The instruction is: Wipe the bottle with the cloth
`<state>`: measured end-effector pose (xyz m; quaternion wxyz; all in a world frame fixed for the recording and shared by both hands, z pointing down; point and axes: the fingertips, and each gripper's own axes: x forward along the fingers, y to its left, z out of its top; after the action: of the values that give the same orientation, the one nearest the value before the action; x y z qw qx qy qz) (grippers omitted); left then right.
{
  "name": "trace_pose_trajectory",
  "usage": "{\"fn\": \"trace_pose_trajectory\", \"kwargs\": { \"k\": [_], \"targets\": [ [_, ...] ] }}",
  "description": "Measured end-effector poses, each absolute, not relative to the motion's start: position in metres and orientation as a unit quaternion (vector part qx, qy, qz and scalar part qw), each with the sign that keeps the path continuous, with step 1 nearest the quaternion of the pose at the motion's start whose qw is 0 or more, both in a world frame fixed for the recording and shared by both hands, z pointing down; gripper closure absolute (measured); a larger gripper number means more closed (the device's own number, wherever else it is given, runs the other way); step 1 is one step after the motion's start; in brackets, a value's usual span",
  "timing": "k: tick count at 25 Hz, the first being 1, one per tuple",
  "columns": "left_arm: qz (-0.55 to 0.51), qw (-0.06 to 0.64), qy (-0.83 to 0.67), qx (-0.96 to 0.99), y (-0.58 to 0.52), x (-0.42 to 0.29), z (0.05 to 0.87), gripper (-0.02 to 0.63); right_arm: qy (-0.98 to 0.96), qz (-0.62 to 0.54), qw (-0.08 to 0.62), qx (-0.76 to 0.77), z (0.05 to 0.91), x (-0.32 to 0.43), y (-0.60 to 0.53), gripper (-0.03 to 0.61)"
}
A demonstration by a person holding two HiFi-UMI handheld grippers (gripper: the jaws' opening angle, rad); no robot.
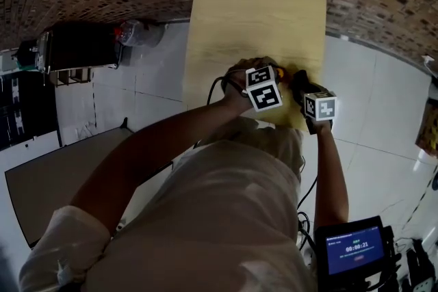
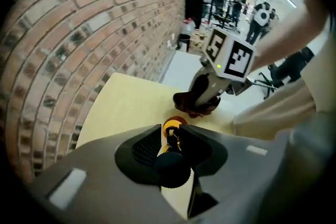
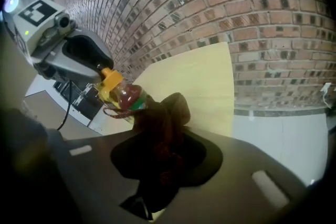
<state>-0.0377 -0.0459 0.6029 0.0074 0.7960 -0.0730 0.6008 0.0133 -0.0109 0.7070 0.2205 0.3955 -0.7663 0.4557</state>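
Snugly between left jaws, bottle (image 3: 125, 97); right, cloth (image 3: 163, 128).

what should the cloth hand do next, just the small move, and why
Probably rub the right hand-held gripper along the bottle: its jaws clamp the dark red cloth, which seems to lie against the bottle's side, while the left hand-held gripper grips the yellow cap.
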Motion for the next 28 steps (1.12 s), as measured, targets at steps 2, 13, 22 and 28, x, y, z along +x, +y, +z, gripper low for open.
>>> {"fn": "trace_pose_trajectory", "kwargs": {
  "k": [2,13,22,28],
  "targets": [
    [0.596,0.041,-0.123,0.792,-0.059,-0.041,0.602,0.488,-0.764,0.460,0.220,0.395,0.710,0.010,-0.005,0.480],
    [0.586,0.019,-0.126,0.800,-0.052,-0.046,0.601,0.312,-0.767,0.470,0.215,0.380,0.706,-0.018,0.025,0.480],
    [0.582,-0.005,-0.116,0.805,-0.057,-0.091,0.590,0.284,-0.770,0.468,0.229,0.369,0.709,-0.022,0.044,0.480],
    [0.562,-0.008,-0.075,0.824,-0.053,-0.088,0.583,0.290,-0.772,0.464,0.229,0.370,0.703,-0.020,0.062,0.480]
  ]
}}
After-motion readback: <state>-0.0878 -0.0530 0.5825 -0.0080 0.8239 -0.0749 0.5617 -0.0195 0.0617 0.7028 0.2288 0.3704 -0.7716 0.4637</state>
